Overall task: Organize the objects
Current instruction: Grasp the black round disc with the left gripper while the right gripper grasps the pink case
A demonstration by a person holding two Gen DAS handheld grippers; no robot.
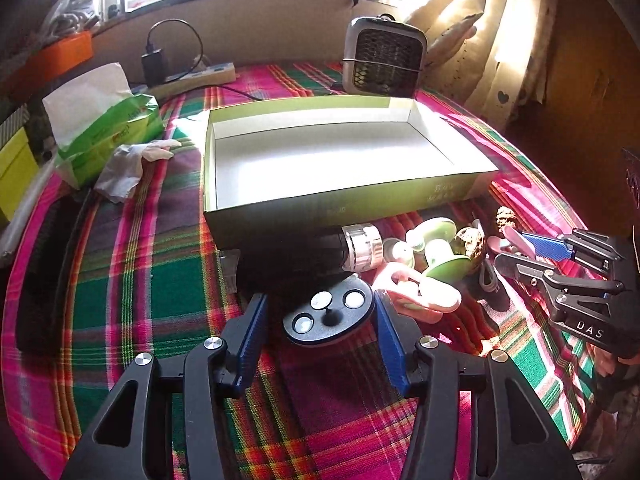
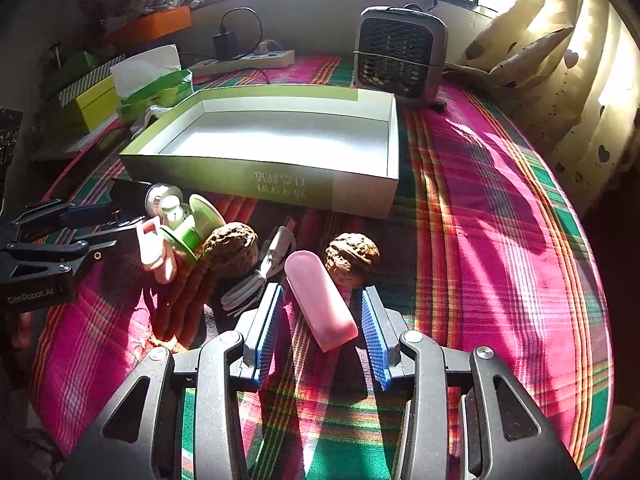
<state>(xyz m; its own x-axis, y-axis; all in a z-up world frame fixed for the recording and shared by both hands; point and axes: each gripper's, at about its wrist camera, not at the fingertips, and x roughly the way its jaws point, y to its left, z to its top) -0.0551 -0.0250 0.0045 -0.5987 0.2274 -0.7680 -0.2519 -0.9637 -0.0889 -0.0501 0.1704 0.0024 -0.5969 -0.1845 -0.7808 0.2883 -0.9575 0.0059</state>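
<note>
- Black disc w/ three pale round spots lies on plaid cloth, in front of green box; sits between blue pads of left hand-held gripper. Jaws partly open; right pad close to disc rim, contact unclear.
- Pink case lies tilted on cloth between pads of right hand-held gripper; jaws narrow, gaps visible both sides, not pressing.
- Near case: two walnuts, white cable, green spool, pink clip.
- Box is open, white inside, nothing in it.
- Behind box: fan, power strip, tissue pack.
</note>
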